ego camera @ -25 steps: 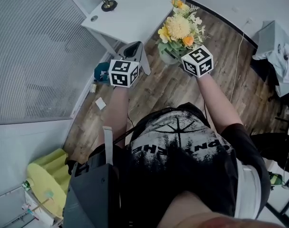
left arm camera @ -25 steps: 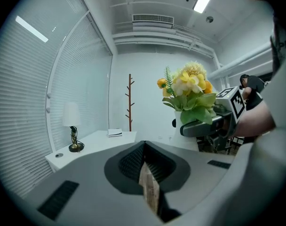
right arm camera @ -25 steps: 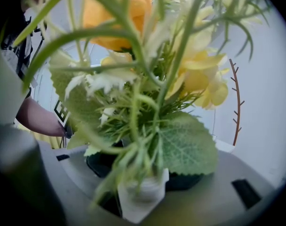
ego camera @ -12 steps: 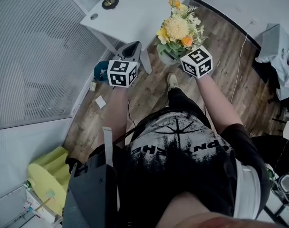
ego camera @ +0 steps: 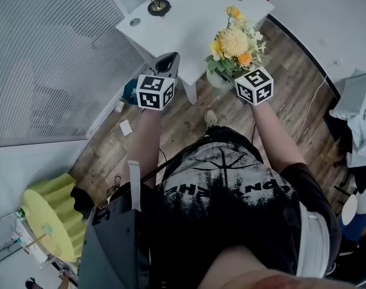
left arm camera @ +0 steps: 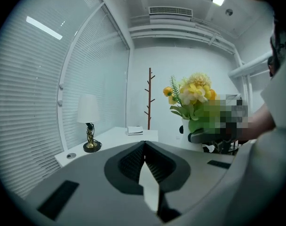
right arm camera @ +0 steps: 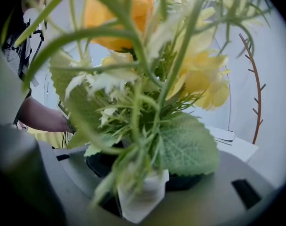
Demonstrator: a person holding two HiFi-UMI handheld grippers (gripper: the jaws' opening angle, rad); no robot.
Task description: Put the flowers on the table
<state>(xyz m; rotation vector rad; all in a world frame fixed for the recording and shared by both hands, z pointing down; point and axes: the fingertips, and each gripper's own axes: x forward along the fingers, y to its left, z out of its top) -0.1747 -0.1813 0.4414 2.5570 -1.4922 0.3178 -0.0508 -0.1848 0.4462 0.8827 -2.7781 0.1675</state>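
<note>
Beside the white table's (ego camera: 189,23) near edge, the right gripper (right arm camera: 145,185) clamps the white vase (right arm camera: 138,201) of yellow flowers (ego camera: 234,44), held upright. Best carry it level over the tabletop, then lower gently. The left gripper (left arm camera: 145,166) is closed, empty.

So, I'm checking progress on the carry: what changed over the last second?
The person has stepped toward the white table, bringing the vase of flowers in the right gripper nearer its edge, not yet set down. Unchanged: the right gripper stays shut on the vase of flowers, and the left gripper stays shut on nothing.
</note>
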